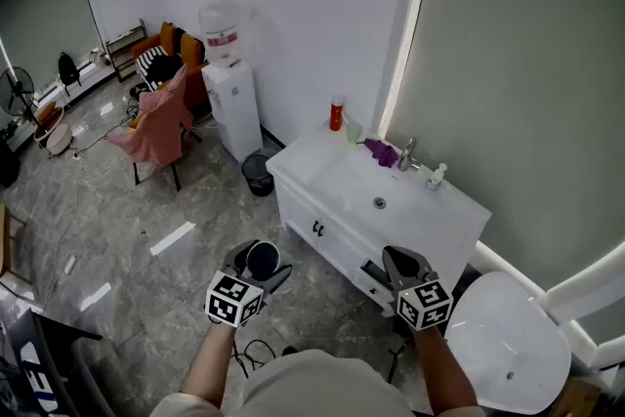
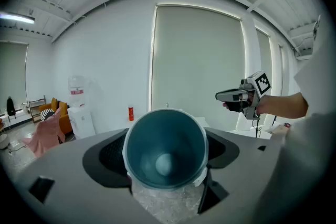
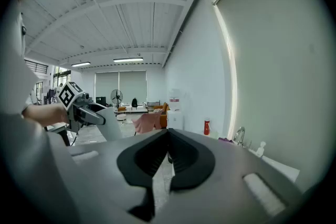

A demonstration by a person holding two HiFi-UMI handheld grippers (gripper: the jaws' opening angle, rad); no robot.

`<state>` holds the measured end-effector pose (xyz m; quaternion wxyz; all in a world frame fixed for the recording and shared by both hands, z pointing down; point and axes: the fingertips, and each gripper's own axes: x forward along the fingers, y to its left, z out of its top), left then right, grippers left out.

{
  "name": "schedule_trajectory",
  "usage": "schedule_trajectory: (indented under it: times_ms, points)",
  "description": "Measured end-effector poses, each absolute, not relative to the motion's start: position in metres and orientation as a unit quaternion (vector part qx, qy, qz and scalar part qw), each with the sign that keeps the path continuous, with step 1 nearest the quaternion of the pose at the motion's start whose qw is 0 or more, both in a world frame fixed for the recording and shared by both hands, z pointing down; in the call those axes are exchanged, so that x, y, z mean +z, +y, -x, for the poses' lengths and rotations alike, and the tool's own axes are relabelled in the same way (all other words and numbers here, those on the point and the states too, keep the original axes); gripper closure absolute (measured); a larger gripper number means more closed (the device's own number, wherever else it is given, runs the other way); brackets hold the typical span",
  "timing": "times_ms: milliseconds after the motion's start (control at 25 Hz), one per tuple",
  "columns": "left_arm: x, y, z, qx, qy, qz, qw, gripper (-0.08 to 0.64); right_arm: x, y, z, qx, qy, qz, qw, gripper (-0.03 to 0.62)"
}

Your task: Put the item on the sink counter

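Observation:
A cup (image 1: 262,260), white outside and dark teal inside, sits between the jaws of my left gripper (image 1: 260,265), which is shut on it. In the left gripper view the cup (image 2: 165,152) fills the gap between the jaws of the left gripper (image 2: 167,162), with its open mouth towards the camera. My right gripper (image 1: 402,263) is shut and holds nothing; its jaws meet in the right gripper view (image 3: 168,134). Both grippers hang above the floor, in front of the white sink counter (image 1: 317,169).
On the counter stand a red bottle (image 1: 337,113), a purple cloth (image 1: 381,151), a faucet (image 1: 406,154) and a small white bottle (image 1: 437,176). A toilet (image 1: 508,337) is at the right. A bin (image 1: 258,173) and a water dispenser (image 1: 231,93) stand left of the counter.

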<state>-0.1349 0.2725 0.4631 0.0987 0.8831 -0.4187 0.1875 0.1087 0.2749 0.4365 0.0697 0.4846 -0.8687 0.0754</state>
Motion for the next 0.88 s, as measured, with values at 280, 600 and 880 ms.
schedule_trajectory:
  times_ms: [280, 600, 880]
  points:
    - [0.463, 0.275, 0.140, 0.186, -0.416, -0.885, 0.099, 0.166, 0.433, 0.276, -0.101, 0.072, -0.869, -0.485, 0.067, 0.581]
    - [0.465, 0.278, 0.155, 0.184, -0.412, -0.887, 0.096, 0.166, 0.435, 0.278, -0.086, 0.080, -0.864, -0.494, 0.058, 0.581]
    - [0.475, 0.278, 0.174, 0.183, -0.402, -0.891, 0.102, 0.166, 0.450, 0.280, -0.057, 0.095, -0.862, -0.494, 0.064, 0.581]
